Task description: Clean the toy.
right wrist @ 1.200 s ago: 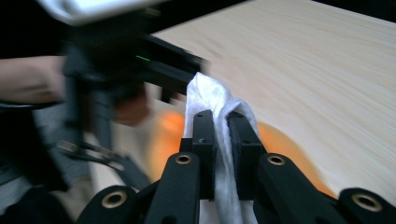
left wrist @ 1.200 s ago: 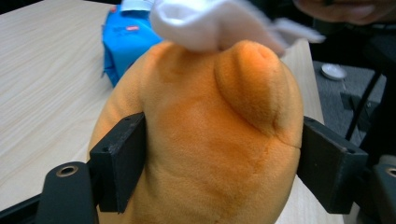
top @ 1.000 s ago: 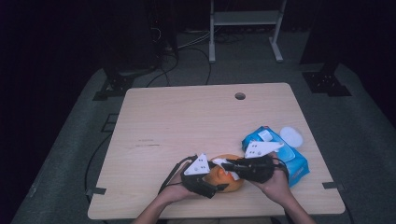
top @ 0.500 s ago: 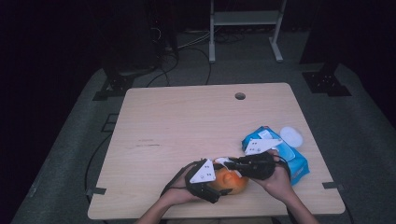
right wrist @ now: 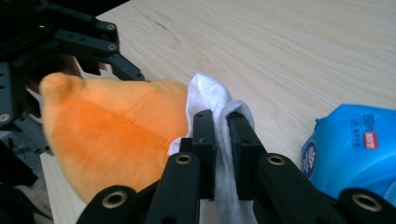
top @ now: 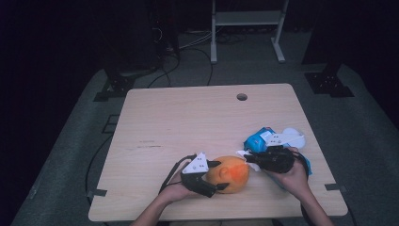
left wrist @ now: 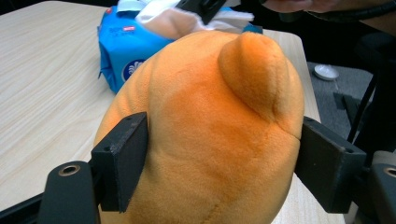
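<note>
My left gripper [top: 217, 178] has its two black jaws pressed against opposite flanks of the orange plush toy [top: 230, 173], so it is clamped on the toy; in the left gripper view the plush [left wrist: 210, 135] bulges between the pads, with a rounded ear-like bump on its upper right. My right gripper [top: 248, 159] is nearly closed and pinches a white wipe [right wrist: 219, 121]; in the right gripper view the thin cloth runs down through the narrow slot between the jaws and its bunched free end lies against the toy's orange side [right wrist: 112, 135]. From the high view I see the toy resting on the worktop [top: 188, 122] near its front edge, a little right of the middle, with my left hand [top: 181, 190] coming in from the bottom edge behind the left gripper and my right hand [top: 294, 176] wrapped around the right gripper just to the toy's right. The two grippers face each other across the toy, the left one at its left side, the right one at its upper right. Just behind the right gripper lies a blue pack of wipes [top: 258, 140], flat on the worktop near the right edge; I can also see it beyond the toy in the left gripper view [left wrist: 126, 51] and at the right of the right gripper view [right wrist: 355, 140]. Farther back, a small round hole [top: 242, 97] sits in the worktop near its far edge.
</note>
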`<state>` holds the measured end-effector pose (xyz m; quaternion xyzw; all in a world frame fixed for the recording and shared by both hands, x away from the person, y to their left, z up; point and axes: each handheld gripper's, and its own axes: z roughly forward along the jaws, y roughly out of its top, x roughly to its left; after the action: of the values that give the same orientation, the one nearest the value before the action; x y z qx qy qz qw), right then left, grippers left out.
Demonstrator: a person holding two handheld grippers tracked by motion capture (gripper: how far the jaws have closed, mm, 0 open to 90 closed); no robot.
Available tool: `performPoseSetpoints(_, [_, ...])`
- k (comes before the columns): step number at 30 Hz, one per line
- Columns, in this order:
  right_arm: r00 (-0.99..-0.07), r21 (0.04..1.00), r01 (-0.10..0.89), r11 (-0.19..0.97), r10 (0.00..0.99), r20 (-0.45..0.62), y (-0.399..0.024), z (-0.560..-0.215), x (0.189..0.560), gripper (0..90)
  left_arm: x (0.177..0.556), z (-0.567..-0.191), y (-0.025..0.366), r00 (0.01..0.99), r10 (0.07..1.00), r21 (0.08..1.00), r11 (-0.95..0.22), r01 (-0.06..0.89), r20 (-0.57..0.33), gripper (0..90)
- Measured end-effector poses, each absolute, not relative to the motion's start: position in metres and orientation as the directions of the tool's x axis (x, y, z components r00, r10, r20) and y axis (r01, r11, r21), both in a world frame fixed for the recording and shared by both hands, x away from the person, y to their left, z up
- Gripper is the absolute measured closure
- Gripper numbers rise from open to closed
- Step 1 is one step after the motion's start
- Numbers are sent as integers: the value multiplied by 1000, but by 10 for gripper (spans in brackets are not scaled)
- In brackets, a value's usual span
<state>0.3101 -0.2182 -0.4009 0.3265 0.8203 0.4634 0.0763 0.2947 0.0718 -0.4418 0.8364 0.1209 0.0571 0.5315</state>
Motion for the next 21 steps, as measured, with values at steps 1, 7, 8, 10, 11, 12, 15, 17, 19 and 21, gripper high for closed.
performPoseSetpoints(1, [-779,813,458,360,603,171,-217,-399,309,822,295,-442,73,963,267,904,-401,147,-38,235])
performPoseSetpoints(7, [-788,810,452,375,593,165,-217,-396,308,821,302,-443,80,958,277,909,-377,179,-74,234])
performPoseSetpoints(8, [-785,808,462,365,592,182,-219,-398,310,822,302,-443,80,957,279,911,-369,186,-83,234])
performPoseSetpoints(10, [-779,806,478,350,592,205,-222,-400,311,822,305,-443,83,953,288,910,-364,199,-93,234])
performPoseSetpoints(11, [-780,804,478,354,592,203,-222,-400,311,821,306,-443,85,949,296,911,-353,214,-108,234])
performPoseSetpoints(12, [-781,802,476,359,592,199,-222,-400,310,821,308,-443,87,947,300,911,-347,224,-118,234])
performPoseSetpoints(15, [-782,804,481,349,586,213,-220,-400,310,821,310,-444,88,941,309,912,-332,242,-138,234])
performPoseSetpoints(17, [-783,807,480,345,583,216,-217,-400,310,820,309,-445,86,939,315,912,-328,247,-141,233])
performPoseSetpoints(19, [-789,810,471,349,578,209,-213,-399,308,821,308,-445,85,934,325,910,-323,259,-150,231])
performPoseSetpoints(21, [-802,819,455,349,561,206,-209,-396,305,823,307,-444,82,930,336,910,-321,263,-150,231])
